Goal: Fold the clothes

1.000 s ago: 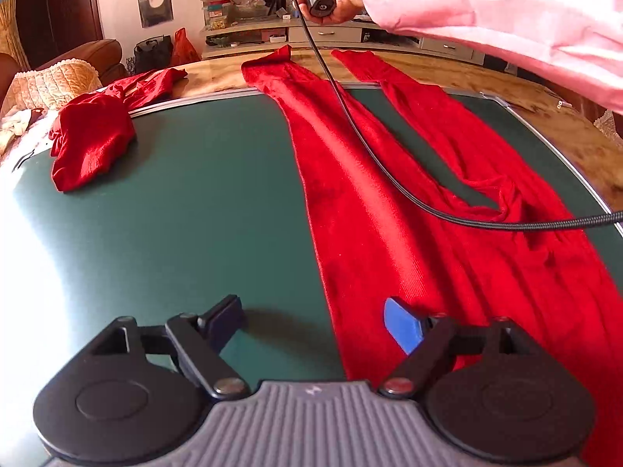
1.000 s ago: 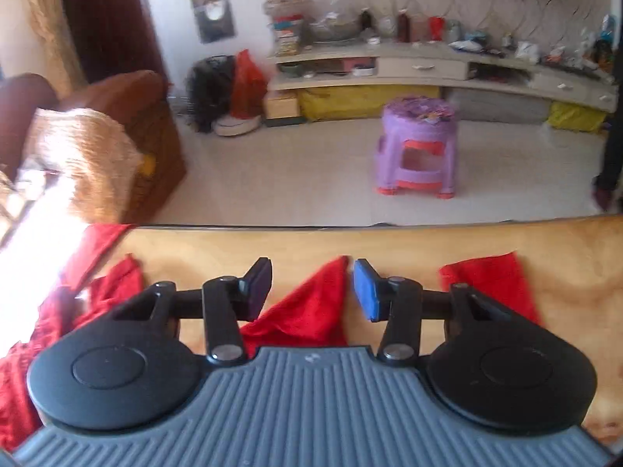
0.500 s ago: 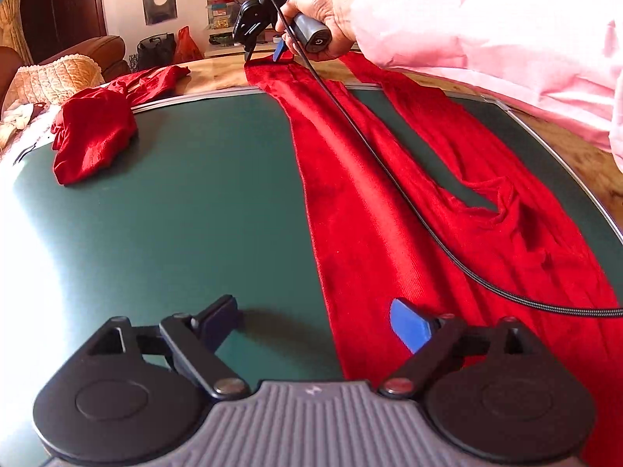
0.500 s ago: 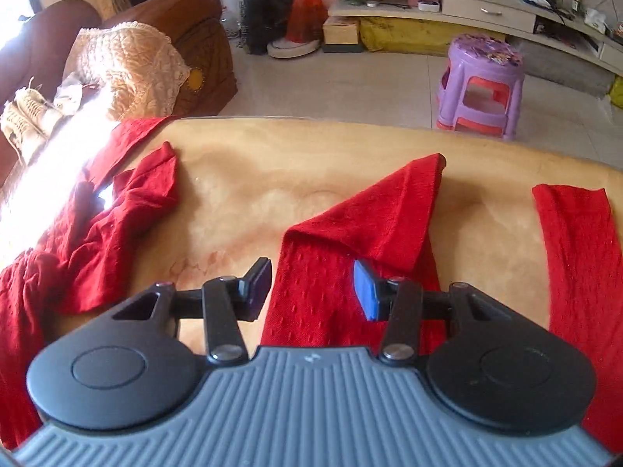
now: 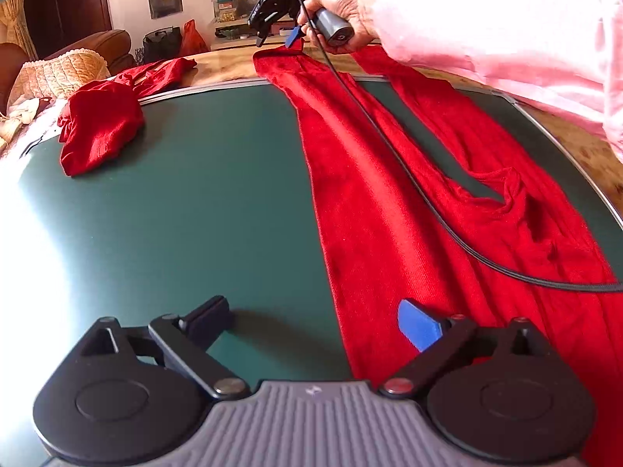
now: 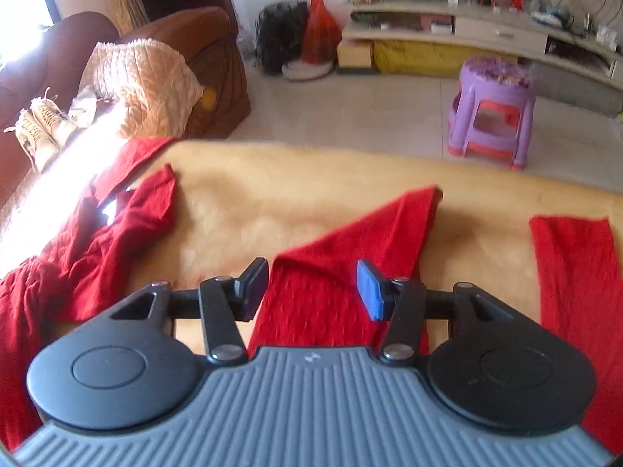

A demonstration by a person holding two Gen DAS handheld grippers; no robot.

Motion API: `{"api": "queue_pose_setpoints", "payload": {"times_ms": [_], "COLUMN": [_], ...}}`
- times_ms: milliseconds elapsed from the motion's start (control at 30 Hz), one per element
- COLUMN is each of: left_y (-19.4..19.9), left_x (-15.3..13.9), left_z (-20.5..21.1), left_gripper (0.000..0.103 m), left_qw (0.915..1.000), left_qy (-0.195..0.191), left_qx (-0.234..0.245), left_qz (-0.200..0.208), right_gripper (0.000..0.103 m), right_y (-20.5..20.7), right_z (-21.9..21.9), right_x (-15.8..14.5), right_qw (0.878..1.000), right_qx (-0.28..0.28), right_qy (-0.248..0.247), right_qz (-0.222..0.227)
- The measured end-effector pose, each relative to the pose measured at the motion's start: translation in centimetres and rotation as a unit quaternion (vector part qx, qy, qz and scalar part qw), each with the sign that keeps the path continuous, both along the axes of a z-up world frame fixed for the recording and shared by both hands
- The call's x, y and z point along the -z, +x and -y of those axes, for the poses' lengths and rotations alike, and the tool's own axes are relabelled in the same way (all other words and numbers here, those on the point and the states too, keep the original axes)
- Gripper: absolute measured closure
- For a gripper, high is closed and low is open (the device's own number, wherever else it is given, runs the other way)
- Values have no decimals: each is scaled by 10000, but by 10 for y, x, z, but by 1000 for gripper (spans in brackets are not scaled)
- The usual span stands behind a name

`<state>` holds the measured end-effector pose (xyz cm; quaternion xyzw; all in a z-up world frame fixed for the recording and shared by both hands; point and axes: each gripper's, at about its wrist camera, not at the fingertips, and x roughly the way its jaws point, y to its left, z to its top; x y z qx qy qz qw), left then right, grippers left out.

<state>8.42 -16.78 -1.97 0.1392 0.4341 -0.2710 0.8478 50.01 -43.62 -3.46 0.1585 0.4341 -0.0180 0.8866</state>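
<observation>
The right gripper (image 6: 313,286) comes down from above the wooden table edge (image 6: 350,179) to the far end of the red trousers (image 5: 373,179), and its jaws, opening a little, now straddle the left leg's cuff (image 6: 389,225) without pinching it. The hand (image 5: 342,11) holding it drops with it, toward that cuff. Nearer, the left gripper (image 5: 315,321) spreads its jaws wider over the trousers' near edge, holding nothing.
</observation>
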Motion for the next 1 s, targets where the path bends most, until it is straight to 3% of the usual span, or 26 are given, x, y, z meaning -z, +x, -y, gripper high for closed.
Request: {"api": "queue_pose_setpoints", "payload": {"times_ms": [167,300,333,400,433,533,600,733,900,1000], "left_y": [2,-1,-1,0,0,1,2,0,-2,-5], "left_x": [-1,2,2,2,2,2,1,1,2,1], "left_z": [1,4,4,4,4,5,5,4,1,1], "left_gripper": [4,0,0,0,0,0,0,0,0,0], "left_qw": [9999,9995,9994,9994,9994,9993,9991,9990,9987,9981], "left_qy": [14,25,22,33,40,43,47,45,32,35], "left_qx": [-134,-299,-337,-350,-349,-381,-410,-433,-511,-613], "left_qz": [-72,-18,-5,-15,-25,-25,-35,-19,22,38], "right_gripper": [45,44,44,44,32,28,28,28,28,28], "right_y": [-1,19,14,-13,-20,2,-10,-32,-74,-82], "right_z": [18,14,11,7,7,15,12,8,-59,-89], "right_x": [11,7,-3,-25,-31,-22,-17,-4,2,8], "right_qw": [9988,9987,9950,9726,9652,9934,9920,9969,9664,9509], "right_qx": [16,337,512,698,689,144,205,-335,-1856,-2100], "right_qy": [412,-394,-691,-981,-975,-538,-955,-703,-1754,-2255], "right_qz": [-281,-18,507,1987,2327,1005,794,67,-281,-308]}}
